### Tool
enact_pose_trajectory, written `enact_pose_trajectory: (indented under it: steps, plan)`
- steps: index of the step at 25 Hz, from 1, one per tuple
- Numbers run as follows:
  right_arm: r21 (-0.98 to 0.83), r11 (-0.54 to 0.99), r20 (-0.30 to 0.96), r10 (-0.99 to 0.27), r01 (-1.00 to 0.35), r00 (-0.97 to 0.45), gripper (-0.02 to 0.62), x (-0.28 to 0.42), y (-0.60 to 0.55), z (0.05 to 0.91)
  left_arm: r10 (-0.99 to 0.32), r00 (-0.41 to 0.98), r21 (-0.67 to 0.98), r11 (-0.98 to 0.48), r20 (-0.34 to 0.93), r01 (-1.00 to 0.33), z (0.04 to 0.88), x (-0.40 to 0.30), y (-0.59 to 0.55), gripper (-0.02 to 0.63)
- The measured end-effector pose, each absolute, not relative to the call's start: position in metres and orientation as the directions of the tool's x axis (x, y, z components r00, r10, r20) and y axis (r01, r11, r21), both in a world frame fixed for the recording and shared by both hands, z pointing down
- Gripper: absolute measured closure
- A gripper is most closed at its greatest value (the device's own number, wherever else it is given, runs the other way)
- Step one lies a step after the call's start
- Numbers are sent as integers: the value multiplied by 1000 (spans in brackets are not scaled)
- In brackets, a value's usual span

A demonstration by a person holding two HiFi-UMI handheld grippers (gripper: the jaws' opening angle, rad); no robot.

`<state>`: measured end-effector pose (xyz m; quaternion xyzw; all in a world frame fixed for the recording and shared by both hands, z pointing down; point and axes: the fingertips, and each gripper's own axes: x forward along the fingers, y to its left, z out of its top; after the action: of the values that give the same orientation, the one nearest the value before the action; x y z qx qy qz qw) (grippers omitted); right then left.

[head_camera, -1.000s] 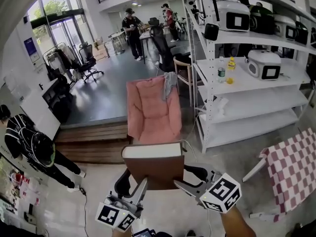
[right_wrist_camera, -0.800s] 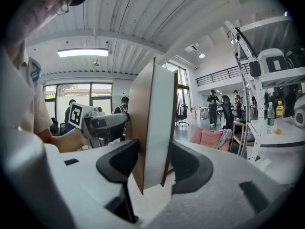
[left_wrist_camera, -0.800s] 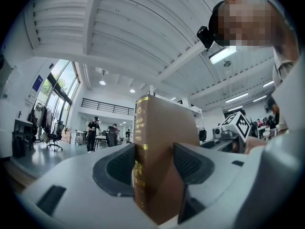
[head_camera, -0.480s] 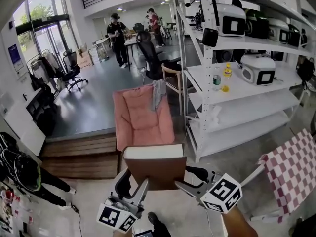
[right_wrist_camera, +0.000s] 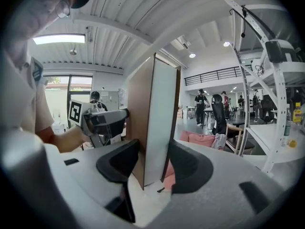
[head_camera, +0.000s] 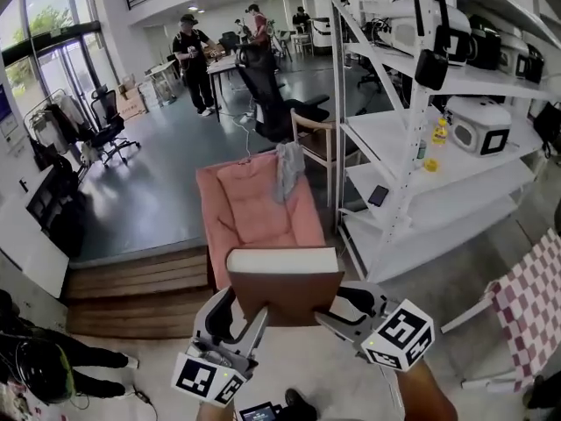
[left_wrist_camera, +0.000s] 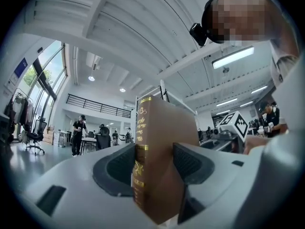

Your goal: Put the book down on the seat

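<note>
head view: my left tool (head_camera: pixel 235 316) pinches the spine side of the brown book (head_camera: pixel 285 295), my right tool (head_camera: pixel 344 312) its page edge, holding it upright in the air between them. the pink seat (head_camera: pixel 261 210) stands beyond, well apart, beside a white shelf rack (head_camera: pixel 412 174).

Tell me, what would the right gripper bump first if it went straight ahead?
Probably the pink armchair, since the right gripper, shut on the book, points toward it; depth is hard to judge.
</note>
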<state>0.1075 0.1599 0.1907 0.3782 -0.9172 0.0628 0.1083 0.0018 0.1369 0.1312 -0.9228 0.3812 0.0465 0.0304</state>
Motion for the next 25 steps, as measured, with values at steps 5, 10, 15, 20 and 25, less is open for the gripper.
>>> enact_pose_trajectory:
  steps: [5,10,15,20,25]
  plan:
    - [-39,690,257,-692,-722,-675,400,87,102,195,-686,720,-16,-722,-106,-691,134,-18,77,362]
    - [-28,700,276,-681,-714,-679,405,64,52,200,-683,721,-15,-724,-118,-689,131,-40,31,367]
    - [-37,711,261,-672,-702,-693,445,32,7,201,-689,706,-24,-713,-163,-701,120,-70,-10,385]
    - [-53,727,256,-652,-684,-713,446,19,-41,208,-717,671,12,-685,-188,-729,125,-85,-55,385]
    - [-49,775,272,-597,-630,-755,446,14,-101,235,-768,617,72,-634,-172,-770,158,-93,-111,385]
